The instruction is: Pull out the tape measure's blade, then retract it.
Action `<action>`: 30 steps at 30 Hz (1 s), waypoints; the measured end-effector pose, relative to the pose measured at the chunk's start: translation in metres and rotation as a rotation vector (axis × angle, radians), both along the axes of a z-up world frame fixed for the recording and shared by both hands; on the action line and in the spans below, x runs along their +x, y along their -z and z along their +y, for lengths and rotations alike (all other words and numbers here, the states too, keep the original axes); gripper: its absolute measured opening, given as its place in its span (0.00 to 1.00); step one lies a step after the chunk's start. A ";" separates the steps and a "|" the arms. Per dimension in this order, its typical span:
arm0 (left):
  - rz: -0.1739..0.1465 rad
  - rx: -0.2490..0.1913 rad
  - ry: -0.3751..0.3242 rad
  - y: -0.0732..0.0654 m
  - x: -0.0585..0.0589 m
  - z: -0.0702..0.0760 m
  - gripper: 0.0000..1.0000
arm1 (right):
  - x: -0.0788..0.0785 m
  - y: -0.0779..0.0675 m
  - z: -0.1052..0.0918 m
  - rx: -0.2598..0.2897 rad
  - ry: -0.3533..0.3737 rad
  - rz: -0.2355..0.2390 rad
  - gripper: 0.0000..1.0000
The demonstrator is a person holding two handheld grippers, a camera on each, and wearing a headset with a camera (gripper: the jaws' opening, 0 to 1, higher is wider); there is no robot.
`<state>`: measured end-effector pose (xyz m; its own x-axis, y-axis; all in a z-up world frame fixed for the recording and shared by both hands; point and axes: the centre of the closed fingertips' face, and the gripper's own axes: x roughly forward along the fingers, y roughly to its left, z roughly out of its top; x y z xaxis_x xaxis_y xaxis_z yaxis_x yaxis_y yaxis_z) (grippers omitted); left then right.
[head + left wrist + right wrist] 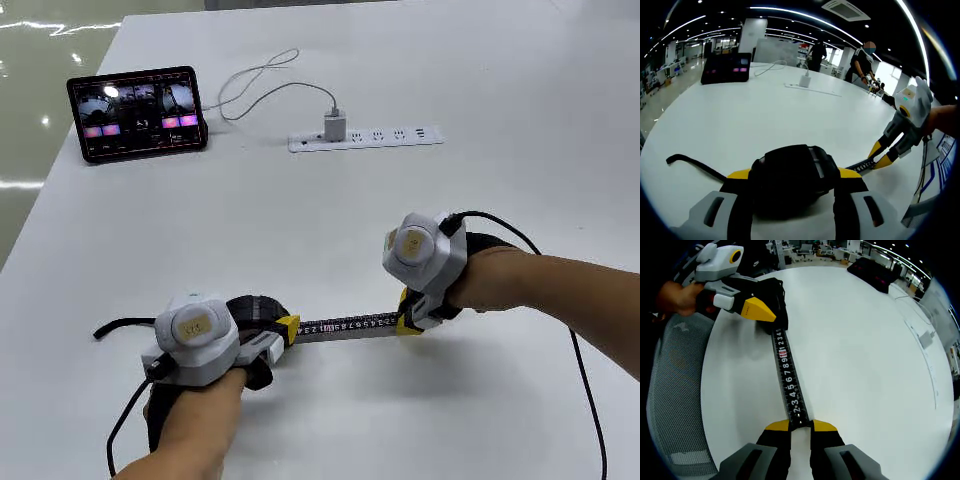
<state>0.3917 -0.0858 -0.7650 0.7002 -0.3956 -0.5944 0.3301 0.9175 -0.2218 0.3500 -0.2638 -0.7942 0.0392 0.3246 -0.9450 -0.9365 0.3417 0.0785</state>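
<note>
The left claw (pixel 792 181) was closed on the tape measure (pixel 790 175), one yellow-tipped jaw on each side of its black case. The case sat on the white bench (pixel 300 220) near the front edge, on the person's left. From it the blade (pixel 789 380), dark with pale numerals, ran out straight toward the right claw (pixel 801 426). That claw had narrowed onto the blade's far end and pinched it between its yellow tips. In the right gripper view the numerals read in a row from the case down to the jaws. The blade lay low over the bench, and whether it touched the surface could not be told. A hand held each gripper, with the two claws facing each other along the blade.

A black cable (pixel 120 325) trailed from the left gripper across the bench. Well apart, toward the far side, a white power strip (pixel 380 137) lay flat with a white charger (pixel 333 127) plugged into it. A thin white cord (pixel 262 82) looped away from the charger toward a tablet (pixel 137 112), which stood propped at the far left with its screen lit. In the left gripper view, people (pixel 862 57) stood beyond the bench's far end.
</note>
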 end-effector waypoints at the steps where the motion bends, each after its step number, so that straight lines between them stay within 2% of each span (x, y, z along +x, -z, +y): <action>1: 0.001 0.000 0.000 0.000 0.000 0.000 0.60 | 0.000 0.000 0.001 -0.001 -0.002 0.000 0.10; 18: 0.001 -0.001 0.000 0.000 0.000 0.000 0.60 | 0.001 0.000 0.010 0.011 0.003 0.002 0.10; 30: 0.002 -0.002 0.000 0.000 0.000 0.000 0.60 | 0.002 0.000 0.016 0.017 -0.026 -0.005 0.09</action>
